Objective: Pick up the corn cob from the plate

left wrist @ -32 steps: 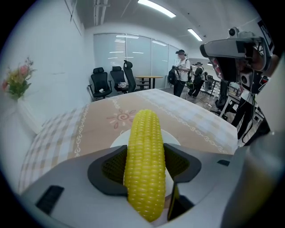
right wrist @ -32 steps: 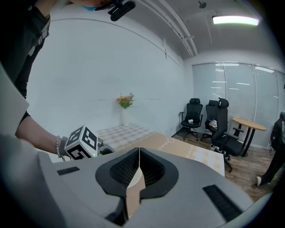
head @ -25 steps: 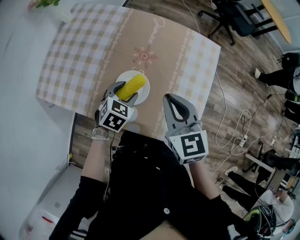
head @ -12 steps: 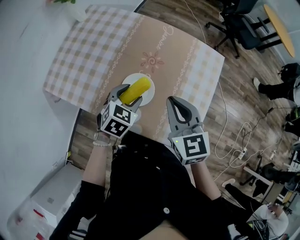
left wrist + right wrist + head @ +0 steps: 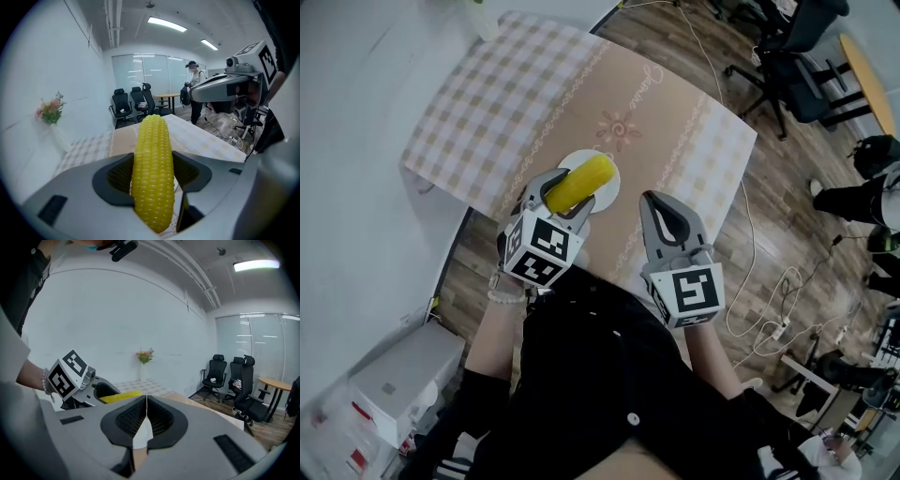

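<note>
A yellow corn cob (image 5: 579,184) sticks out forward from my left gripper (image 5: 555,195), which is shut on it and holds it above the white plate (image 5: 606,198). In the left gripper view the corn cob (image 5: 152,171) stands lengthwise between the two dark pads, its tip pointing away. My right gripper (image 5: 666,221) is shut with nothing in it, level with the left one and to the plate's right. From the right gripper view the jaws (image 5: 146,420) meet, and the corn cob (image 5: 121,397) shows to the left.
The table (image 5: 534,103) carries a tan and checked cloth. Its near edge lies just under both grippers. Office chairs (image 5: 787,47) stand on the wooden floor beyond the table, cables (image 5: 769,291) trail at the right, and a white box (image 5: 394,384) sits low at the left.
The left gripper with the corn cob has risen and shifted slightly right over the plate. The right gripper stays shut and level beside it.
</note>
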`<state>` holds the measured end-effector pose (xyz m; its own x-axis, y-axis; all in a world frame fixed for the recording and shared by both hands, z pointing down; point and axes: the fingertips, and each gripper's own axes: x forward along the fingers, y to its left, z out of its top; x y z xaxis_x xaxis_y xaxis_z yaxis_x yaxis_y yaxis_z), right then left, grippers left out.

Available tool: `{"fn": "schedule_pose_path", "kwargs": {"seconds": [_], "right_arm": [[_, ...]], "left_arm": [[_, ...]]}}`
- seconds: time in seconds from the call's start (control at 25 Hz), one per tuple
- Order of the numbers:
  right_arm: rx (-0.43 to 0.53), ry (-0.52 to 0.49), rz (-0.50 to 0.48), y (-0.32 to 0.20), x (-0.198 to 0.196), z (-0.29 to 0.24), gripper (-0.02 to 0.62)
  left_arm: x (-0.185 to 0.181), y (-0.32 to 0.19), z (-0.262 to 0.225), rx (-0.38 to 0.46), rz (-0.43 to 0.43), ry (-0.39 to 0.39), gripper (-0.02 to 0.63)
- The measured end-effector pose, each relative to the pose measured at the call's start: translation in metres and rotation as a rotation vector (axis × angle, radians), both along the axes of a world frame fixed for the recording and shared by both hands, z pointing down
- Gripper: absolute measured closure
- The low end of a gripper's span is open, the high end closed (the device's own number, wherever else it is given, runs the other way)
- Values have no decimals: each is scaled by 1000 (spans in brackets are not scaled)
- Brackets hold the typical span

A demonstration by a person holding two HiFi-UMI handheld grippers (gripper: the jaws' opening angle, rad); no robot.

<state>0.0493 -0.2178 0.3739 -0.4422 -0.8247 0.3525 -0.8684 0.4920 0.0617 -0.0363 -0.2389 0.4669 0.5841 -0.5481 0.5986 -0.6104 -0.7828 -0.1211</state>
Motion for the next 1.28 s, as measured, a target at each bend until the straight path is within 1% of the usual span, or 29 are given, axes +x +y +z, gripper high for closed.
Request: {"fn": "schedule_pose_path", "kwargs": {"seconds": [0.24,0.6,0.88,1.28], "right_arm": [[33,-11,-35,0,-9,-14,552],[84,-13,-76,-5,-16,-38,552],[110,-16,-108,-6,-18,-46,554],[125,15,-105,-7,-16,-58,554]], "left_arm": [[-9,7,-21,16,-41,25,347],[-20,14,-46,57,-98,32,347],[-20,16,-72,128,-110,39,347],[-20,26,-100,188,-118,51,347]]}}
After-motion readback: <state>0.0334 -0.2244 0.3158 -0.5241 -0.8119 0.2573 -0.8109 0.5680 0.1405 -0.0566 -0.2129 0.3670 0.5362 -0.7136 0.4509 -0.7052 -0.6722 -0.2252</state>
